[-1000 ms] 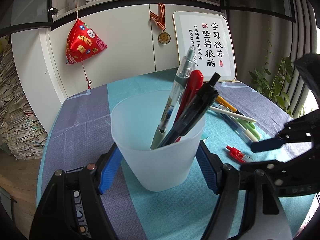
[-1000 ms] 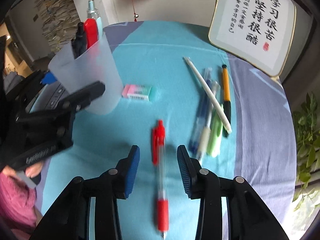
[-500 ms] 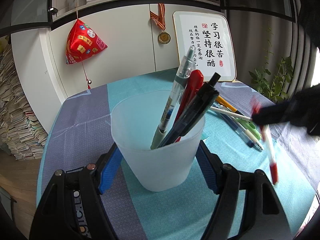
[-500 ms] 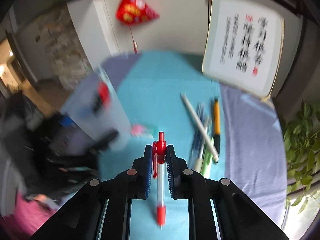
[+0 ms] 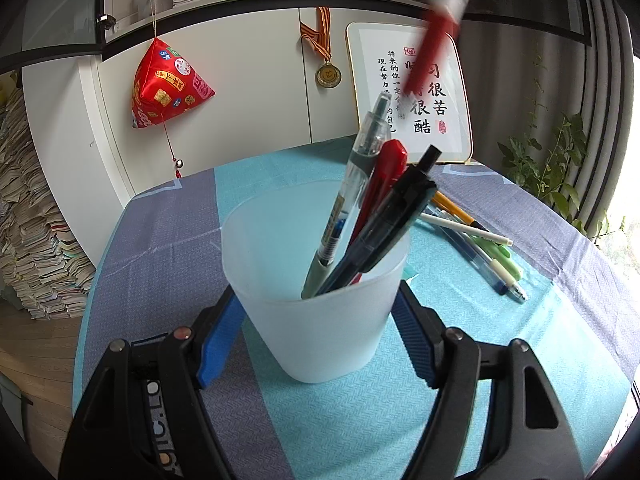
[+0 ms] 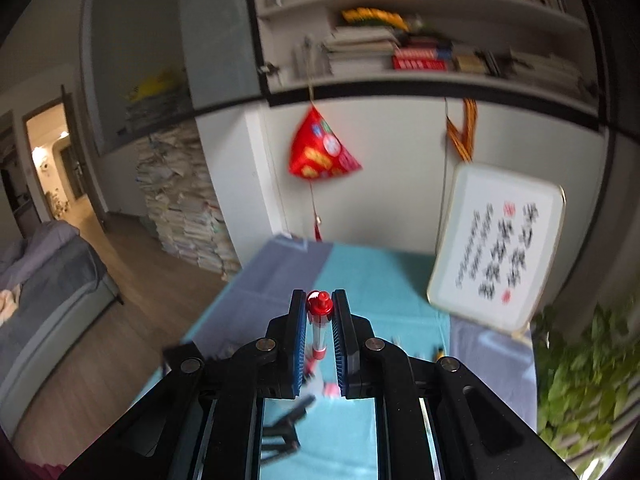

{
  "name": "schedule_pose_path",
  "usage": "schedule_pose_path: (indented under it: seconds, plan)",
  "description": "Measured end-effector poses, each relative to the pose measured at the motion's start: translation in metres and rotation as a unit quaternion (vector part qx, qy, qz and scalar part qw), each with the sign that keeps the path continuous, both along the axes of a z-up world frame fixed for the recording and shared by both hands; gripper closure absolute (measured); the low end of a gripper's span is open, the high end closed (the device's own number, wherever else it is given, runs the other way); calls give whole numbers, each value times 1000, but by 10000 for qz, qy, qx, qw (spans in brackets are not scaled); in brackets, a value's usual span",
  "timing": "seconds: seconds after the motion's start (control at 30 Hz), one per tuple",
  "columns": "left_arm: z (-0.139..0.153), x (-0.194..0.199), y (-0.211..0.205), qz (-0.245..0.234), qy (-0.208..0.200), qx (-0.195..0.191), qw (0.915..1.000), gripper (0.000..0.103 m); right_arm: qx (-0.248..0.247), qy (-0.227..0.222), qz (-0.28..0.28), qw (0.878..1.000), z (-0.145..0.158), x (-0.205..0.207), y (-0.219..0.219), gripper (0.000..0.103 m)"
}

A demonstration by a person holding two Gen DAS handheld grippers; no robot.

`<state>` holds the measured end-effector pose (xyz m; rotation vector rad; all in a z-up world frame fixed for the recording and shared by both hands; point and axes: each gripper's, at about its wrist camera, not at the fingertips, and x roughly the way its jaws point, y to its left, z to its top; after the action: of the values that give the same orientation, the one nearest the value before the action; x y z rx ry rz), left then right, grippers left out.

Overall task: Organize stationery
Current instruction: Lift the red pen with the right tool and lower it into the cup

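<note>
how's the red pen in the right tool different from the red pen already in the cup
The red pen in the right tool has a clear barrel with red ends; the red pen in the cup looks solid red. The first hangs in the air, pinched between blue pads; the second leans inside the frosted cup beside two other pens. Both are red pens.

White cabinets (image 5: 240, 92), wooden floor (image 6: 132, 304)

Red pen (image 6: 319, 326) aloft, cup (image 5: 316, 292) holding pens
</note>
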<state>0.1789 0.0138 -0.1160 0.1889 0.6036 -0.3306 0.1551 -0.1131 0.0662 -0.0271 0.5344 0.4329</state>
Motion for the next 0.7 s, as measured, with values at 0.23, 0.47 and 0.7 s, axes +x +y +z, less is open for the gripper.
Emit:
schedule_pose_path:
  seconds: [0.23, 0.47, 0.7]
  plan:
    - [0, 0, 0, 1, 2, -3, 10000, 32, 18, 36, 299, 9995, -4, 15, 23, 90]
    - [0, 0, 0, 0, 0, -1, 10000, 32, -119, 637, 319, 9974, -49, 43, 34, 90]
    - [0, 0, 0, 1, 1, -2, 10000, 32, -227, 1022, 316, 9940, -80, 60, 39, 90]
